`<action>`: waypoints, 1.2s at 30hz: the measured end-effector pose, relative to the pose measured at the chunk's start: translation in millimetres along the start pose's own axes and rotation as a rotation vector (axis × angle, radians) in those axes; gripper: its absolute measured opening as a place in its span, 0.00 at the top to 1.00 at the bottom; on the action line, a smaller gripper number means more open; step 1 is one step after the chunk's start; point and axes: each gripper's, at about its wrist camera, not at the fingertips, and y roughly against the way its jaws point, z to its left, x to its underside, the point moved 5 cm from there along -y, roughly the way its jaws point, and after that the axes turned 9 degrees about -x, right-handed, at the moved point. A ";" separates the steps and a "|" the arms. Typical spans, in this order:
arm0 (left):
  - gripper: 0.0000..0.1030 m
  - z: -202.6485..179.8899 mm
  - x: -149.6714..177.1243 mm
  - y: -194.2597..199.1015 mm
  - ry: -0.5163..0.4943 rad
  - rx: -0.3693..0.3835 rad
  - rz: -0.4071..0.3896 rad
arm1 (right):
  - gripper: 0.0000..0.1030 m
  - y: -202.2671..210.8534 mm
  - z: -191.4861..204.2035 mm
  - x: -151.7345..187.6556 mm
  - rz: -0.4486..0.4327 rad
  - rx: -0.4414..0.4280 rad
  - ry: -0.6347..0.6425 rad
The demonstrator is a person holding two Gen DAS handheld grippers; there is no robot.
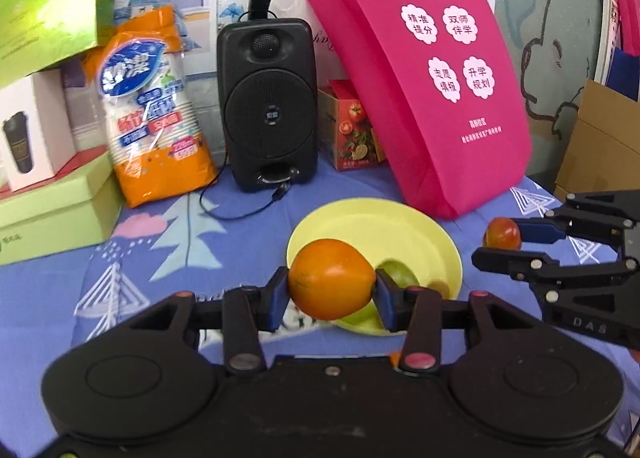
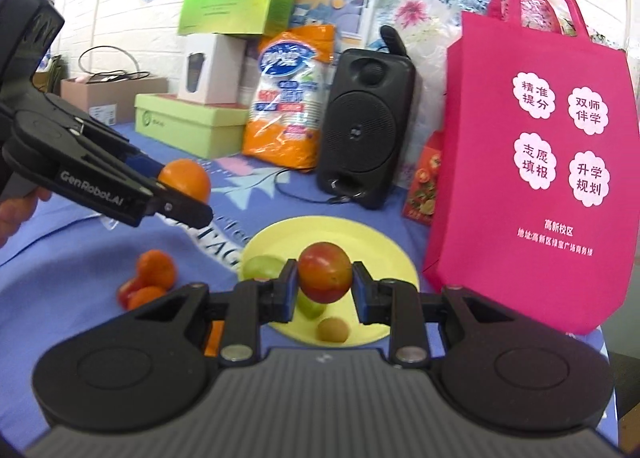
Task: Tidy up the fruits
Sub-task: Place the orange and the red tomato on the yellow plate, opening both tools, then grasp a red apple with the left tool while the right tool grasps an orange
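The counter (image 2: 80, 270) is covered by a blue patterned cloth; a yellow plate (image 2: 368, 242), loose oranges (image 2: 154, 272), a speaker (image 2: 364, 126) and a pink bag (image 2: 532, 178) are carried.

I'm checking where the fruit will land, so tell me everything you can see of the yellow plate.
The yellow plate is round, shallow and pale yellow, plastic by its look, lying flat on the blue patterned cloth before the pink bag. In it lie a green fruit and a small brownish fruit. Both grippers hold fruit above or near it; neither touches it.
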 end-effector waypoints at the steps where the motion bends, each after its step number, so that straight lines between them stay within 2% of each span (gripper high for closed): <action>1: 0.57 0.2 -4.7 -7.1 0.007 0.008 0.008 | 0.74 -2.8 -4.4 -1.4 -0.001 0.000 -0.006; 5: 0.57 -1.7 -16.1 -44.7 0.015 0.013 0.062 | 0.74 -19.6 -20.1 -3.2 0.011 -0.008 -0.041; 11: 0.57 -7.4 -18.7 -101.3 0.031 0.007 0.150 | 0.74 -54.6 -39.1 9.1 0.074 0.007 -0.094; 12: 0.55 -7.3 -17.6 -106.1 0.037 0.005 0.157 | 0.74 -59.3 -40.9 12.0 0.083 0.007 -0.101; 14: 0.35 -6.1 -16.4 -109.2 0.052 -0.002 0.154 | 0.74 -65.3 -43.2 17.5 0.096 0.005 -0.113; 16: 0.28 -4.3 -16.1 -102.6 0.051 -0.012 0.127 | 0.74 -65.7 -42.9 20.8 0.099 0.003 -0.107; 21: 0.28 7.4 -11.3 -71.8 0.035 -0.050 0.085 | 0.74 -51.3 -40.4 20.0 0.081 0.010 -0.095; 26: 0.28 29.0 4.9 -22.0 0.090 -0.062 0.033 | 0.74 -25.9 -30.4 17.2 0.053 0.015 -0.076; 29: 0.27 39.0 20.9 12.3 0.127 -0.073 -0.001 | 0.70 -6.8 -20.2 19.3 0.034 0.010 -0.077; 32: 0.19 43.2 43.5 38.4 0.144 -0.096 -0.025 | 0.69 11.1 -5.9 25.3 0.019 -0.013 -0.085; 36: 0.20 40.8 77.1 58.8 0.122 -0.149 -0.019 | 0.69 26.3 20.5 36.5 0.019 -0.055 -0.084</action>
